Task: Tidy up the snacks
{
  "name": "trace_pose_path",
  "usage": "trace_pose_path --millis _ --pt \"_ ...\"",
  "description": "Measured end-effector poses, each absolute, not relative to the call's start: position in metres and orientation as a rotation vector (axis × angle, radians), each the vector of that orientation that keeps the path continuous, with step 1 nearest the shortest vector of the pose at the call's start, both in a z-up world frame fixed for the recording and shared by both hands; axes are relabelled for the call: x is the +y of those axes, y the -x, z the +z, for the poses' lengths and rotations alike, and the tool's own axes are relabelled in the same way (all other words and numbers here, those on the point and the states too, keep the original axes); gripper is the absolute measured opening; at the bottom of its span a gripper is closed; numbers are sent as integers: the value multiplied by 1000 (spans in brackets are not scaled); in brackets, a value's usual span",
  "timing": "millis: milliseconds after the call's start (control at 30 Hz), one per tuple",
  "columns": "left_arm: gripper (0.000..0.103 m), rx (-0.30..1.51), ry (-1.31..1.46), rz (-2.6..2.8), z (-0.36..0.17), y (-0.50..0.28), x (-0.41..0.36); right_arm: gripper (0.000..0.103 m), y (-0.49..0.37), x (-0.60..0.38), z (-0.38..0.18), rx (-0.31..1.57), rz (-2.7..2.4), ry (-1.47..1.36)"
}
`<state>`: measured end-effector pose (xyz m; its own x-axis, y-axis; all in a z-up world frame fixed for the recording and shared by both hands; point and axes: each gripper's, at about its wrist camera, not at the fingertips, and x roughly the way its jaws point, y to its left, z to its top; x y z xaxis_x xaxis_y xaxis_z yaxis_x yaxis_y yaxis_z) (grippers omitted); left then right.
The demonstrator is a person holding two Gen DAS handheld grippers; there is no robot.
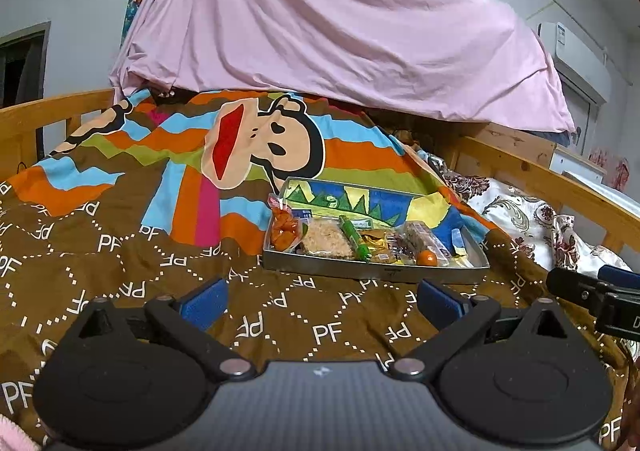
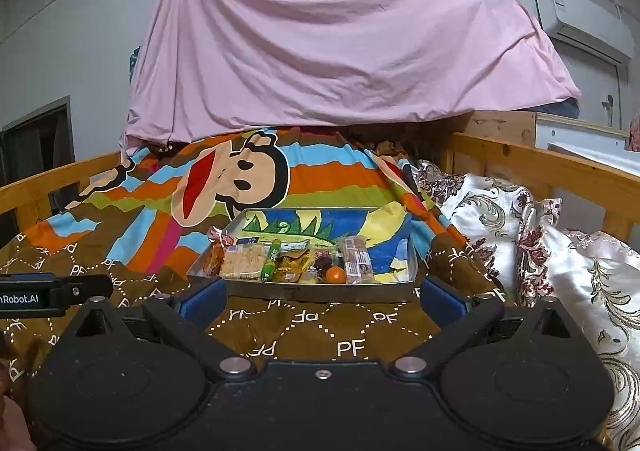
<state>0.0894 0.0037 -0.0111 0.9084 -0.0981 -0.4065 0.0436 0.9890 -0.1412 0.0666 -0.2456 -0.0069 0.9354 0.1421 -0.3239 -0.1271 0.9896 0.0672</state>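
Note:
A shallow metal tray (image 1: 376, 271) (image 2: 320, 292) with a colourful cartoon-printed bottom lies on the bedspread. Along its near edge sit several wrapped snacks: an orange-filled bag (image 1: 285, 230) (image 2: 211, 262), a pale cracker pack (image 1: 327, 239) (image 2: 243, 261), a green stick (image 1: 353, 237) (image 2: 270, 260), a gold wrapper (image 1: 374, 242) (image 2: 291, 265), a small orange ball (image 1: 426, 258) (image 2: 335, 274) and a clear-wrapped bar (image 1: 422, 239) (image 2: 357, 259). My left gripper (image 1: 322, 301) is open, short of the tray and left of it. My right gripper (image 2: 322, 301) is open just before the tray's front rim. Both hold nothing.
The brown "PF" monkey bedspread (image 1: 160, 251) (image 2: 120, 211) covers the bed. A pink sheet (image 1: 320, 31) (image 2: 320, 51) hangs behind. Wooden rails (image 1: 48, 107) (image 2: 540, 159) frame the bed. A white floral quilt (image 1: 520, 219) (image 2: 560, 251) is bunched at the right.

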Motion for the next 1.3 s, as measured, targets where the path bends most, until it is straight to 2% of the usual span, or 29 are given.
trace_pose_path --millis 1300 --pt "103 462 100 -25 -12 -91 5 102 -67 -245 -7 339 138 -44"
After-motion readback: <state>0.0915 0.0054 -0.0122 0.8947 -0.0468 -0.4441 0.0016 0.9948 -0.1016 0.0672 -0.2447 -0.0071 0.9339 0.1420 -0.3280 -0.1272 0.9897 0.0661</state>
